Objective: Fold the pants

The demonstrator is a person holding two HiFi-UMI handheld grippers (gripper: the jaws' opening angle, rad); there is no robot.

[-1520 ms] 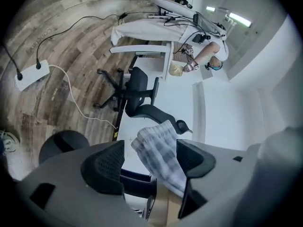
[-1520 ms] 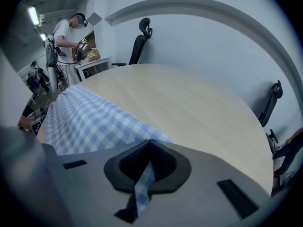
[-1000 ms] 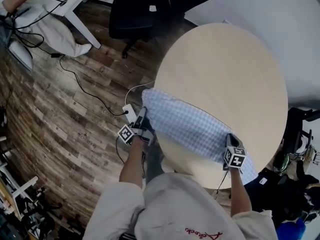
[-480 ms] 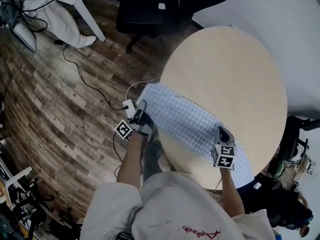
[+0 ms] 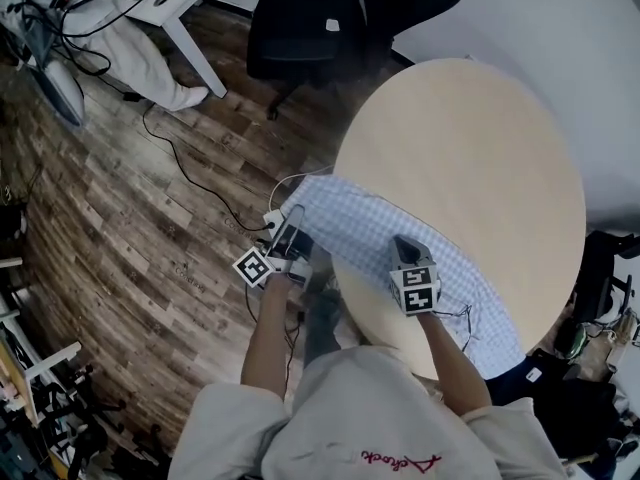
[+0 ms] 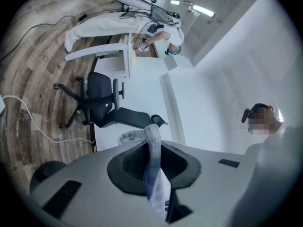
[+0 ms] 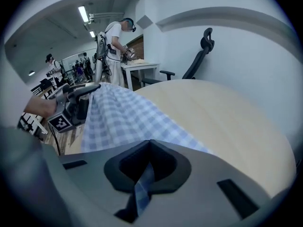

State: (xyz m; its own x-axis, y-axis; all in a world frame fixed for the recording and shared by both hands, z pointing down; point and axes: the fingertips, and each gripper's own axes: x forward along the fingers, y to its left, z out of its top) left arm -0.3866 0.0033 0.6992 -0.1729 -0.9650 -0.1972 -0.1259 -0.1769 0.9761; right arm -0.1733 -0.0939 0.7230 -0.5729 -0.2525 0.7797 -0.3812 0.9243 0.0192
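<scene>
Blue-checked pants [image 5: 375, 230] lie on the table [image 5: 480, 148], stretched between both claws, the left claw [image 5: 292, 226] having just closed on their edge and the right claw [image 5: 404, 246] clamped on a fold, so carry them level and taut for a clean crease.

- Pants [image 5: 400, 238]: small check in pale blue and white, the same all over. The strip seen in the right gripper view carries the same check.
- Bench [image 5: 480, 138]: plain light beige wood tone, no visible pattern.
- Floor [image 5: 120, 248]: brown planks, a mix of dark and greyish boards with streaky grain.
- Office chair [image 5: 305, 28]: black seat and back.
- Desk [image 5: 190, 56]: white.
- Wall [image 5: 570, 28]: flat pale grey-white.
- Right hand-held gripper [image 5: 403, 244]: grey shell with a darker, near-black recess round the jaws. Its cube is white with black square markers.
- Person's top [image 5: 370, 418]: off-white, with red script lettering low on the front.
</scene>
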